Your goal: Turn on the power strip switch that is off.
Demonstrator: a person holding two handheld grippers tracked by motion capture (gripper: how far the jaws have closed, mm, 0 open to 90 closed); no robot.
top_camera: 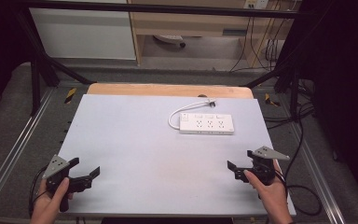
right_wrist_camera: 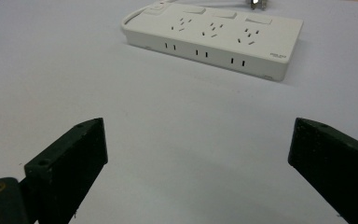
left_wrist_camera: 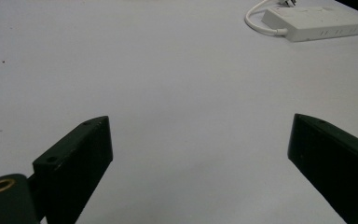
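Observation:
A white power strip lies flat on the pale table top, right of centre and toward the back. Its white cord loops off its left end and runs back to a plug lying behind it. The strip shows far off at the top right in the left gripper view, and the strip lies closer ahead in the right gripper view. My left gripper is held open at the front left corner. My right gripper is held open at the front right. Nothing sits between either pair of jaws.
A wooden board edge sticks out behind the table top. Black frame posts stand at both back corners, and loose black cables hang along the right side. Beyond the table are a white cabinet and a wooden desk.

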